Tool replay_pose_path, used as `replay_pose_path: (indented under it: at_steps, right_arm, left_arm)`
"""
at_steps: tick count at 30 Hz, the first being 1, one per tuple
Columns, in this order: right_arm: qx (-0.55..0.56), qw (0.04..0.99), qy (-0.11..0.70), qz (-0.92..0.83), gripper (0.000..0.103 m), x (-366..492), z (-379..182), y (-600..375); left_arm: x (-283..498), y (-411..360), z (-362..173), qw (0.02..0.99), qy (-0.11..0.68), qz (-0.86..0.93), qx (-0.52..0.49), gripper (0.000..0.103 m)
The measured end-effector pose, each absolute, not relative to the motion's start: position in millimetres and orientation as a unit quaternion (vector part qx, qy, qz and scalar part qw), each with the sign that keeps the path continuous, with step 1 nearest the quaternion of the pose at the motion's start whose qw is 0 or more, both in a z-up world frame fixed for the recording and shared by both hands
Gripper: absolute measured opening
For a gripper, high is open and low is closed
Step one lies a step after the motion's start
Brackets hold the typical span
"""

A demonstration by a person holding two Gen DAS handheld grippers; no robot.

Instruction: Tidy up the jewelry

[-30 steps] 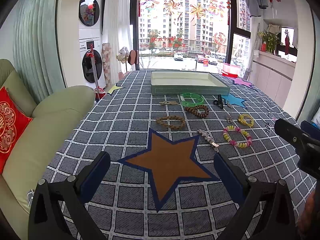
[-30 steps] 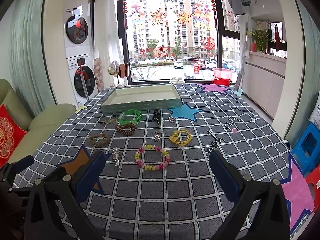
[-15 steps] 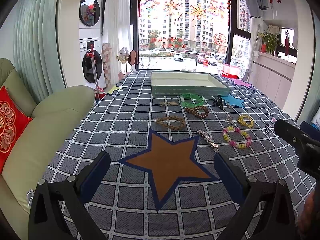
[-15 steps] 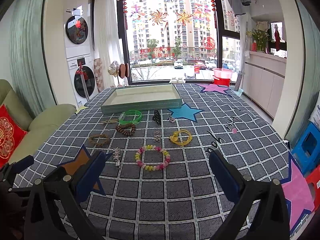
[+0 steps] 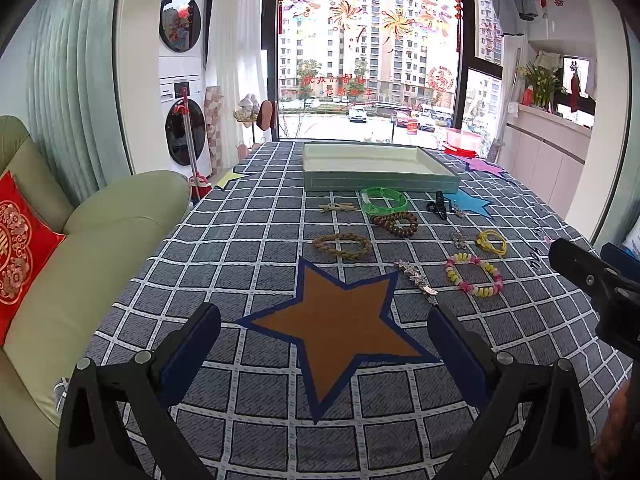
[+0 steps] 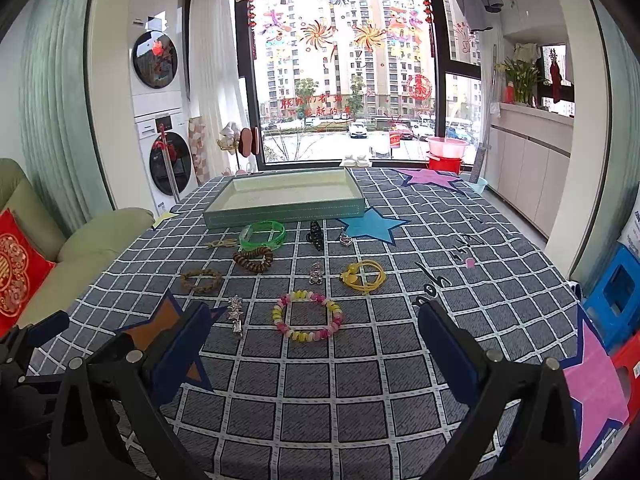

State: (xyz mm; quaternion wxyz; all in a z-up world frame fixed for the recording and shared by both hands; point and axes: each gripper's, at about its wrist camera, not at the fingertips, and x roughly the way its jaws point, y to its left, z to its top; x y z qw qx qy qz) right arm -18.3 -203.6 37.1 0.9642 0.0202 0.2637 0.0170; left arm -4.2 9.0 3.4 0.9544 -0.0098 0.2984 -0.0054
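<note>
Several pieces of jewelry lie on the checked tablecloth in front of a shallow green tray [image 6: 280,211] [image 5: 376,184]. Among them are a green bangle [image 6: 263,235] [image 5: 384,201], a brown bead bracelet [image 6: 253,260] [image 5: 395,224], a braided rope bracelet [image 5: 342,246] [image 6: 201,280], a pink-and-yellow bead bracelet [image 6: 307,321] [image 5: 474,279], a yellow cord [image 6: 363,276], a silver hair clip [image 5: 416,280] [image 6: 236,315] and a black claw clip [image 6: 315,235]. My left gripper [image 5: 324,344] is open over the brown star. My right gripper [image 6: 310,340] is open, nearer than the bead bracelet.
A green sofa [image 5: 92,248] with a red cushion [image 5: 20,240] borders the table's left side. Blue and red stools [image 6: 618,300] stand at the right. Small silver charms [image 6: 316,273] and star patches [image 6: 370,227] lie on the cloth. A window fills the far end.
</note>
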Motion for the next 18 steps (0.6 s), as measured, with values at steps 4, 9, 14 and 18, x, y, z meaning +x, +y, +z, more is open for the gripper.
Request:
replay_pose_path:
  at_steps: [4,9,14,18]
  right_arm:
    - [0.022,0.964,0.264,0.019,0.103,-18.9,38.1,-202.9]
    - [0.022,0.964,0.264,0.019,0.103,-18.9,37.8,-203.0]
    - [0.022,0.964,0.264,0.018,0.103,-18.9,37.8,-202.8]
    - [0.022,0.964,0.264,0.018,0.103,-19.0,37.8,-202.9]
  left_arm:
    - [-3.9,9.4,3.2,0.954,0.298,-0.006,-0.009,0.103]
    - [-3.9,9.4,3.5,0.954,0.299,-0.006,-0.009,0.103]
    - [-3.8,9.5,3.4,0.954,0.299,-0.006,-0.01,0.103]
    - [-3.9,9.3,3.5,0.954,0.299,-0.006,-0.01,0.103]
